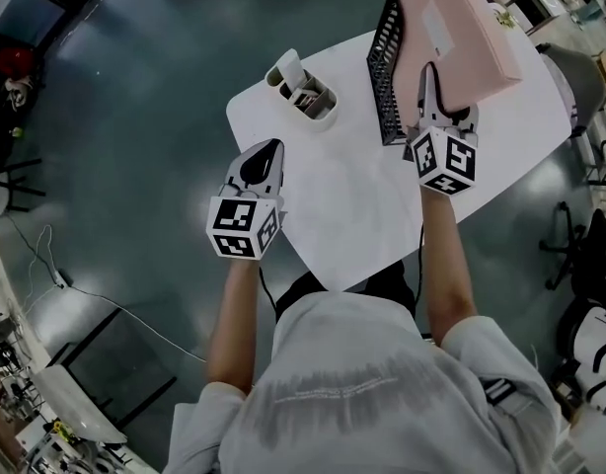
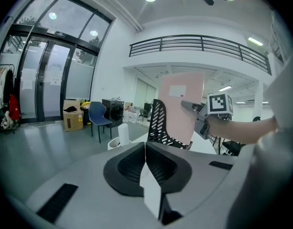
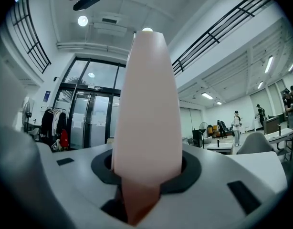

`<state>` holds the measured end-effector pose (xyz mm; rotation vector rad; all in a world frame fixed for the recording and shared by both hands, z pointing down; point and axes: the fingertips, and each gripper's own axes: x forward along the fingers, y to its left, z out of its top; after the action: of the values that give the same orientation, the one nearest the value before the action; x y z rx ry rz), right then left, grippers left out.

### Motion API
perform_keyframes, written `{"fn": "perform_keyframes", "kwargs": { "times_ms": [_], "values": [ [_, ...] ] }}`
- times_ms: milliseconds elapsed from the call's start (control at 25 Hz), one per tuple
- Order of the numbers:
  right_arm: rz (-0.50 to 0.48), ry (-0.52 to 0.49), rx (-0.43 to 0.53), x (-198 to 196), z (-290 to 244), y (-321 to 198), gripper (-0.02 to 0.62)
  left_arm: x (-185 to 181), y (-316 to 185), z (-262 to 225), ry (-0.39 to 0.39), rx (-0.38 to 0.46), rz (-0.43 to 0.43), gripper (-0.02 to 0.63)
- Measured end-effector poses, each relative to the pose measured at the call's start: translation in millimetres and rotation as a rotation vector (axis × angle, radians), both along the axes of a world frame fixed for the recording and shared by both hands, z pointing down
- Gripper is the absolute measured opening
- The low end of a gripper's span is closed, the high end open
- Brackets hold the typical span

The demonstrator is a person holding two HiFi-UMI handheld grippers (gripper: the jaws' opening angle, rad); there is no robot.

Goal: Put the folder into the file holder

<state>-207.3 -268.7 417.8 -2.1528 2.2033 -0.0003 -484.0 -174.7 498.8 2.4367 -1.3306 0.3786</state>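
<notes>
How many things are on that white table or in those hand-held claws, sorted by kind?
Pink folder: 1
Black mesh file holder: 1
White desk organizer: 1
Grippers: 2, the left gripper shut and empty, the right gripper clamped on the pink folder
Total: 5

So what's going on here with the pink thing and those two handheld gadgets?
A person works at a white table with a gripper in each hand. The right gripper has its jaws clamped on a pink folder, holding it up right by the black mesh file holder. The folder doesn't look seated in a slot yet. The left gripper is shut and empty, off to the side by the table's edge.
</notes>
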Motion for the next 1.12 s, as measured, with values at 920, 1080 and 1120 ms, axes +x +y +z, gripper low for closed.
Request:
{"fn": "perform_keyframes", "kwargs": {
  "times_ms": [920, 1080, 1120],
  "values": [
    [-0.031, 0.01, -0.13, -12.2, 74.6, -8.7, 0.203, -1.2, 9.9, 26.6, -0.029, -0.068, -0.01, 0.017],
    [-0.057, 0.024, -0.193, -16.0, 89.7, -7.7, 0.209, 4.4, 11.6, 27.2, -0.034, -0.075, -0.008, 0.017],
    [-0.065, 0.03, -0.21, -16.1, 93.2, -7.8, 0.209, 5.9, 12.5, 27.1, -0.034, -0.077, -0.008, 0.017]
  ]
}}
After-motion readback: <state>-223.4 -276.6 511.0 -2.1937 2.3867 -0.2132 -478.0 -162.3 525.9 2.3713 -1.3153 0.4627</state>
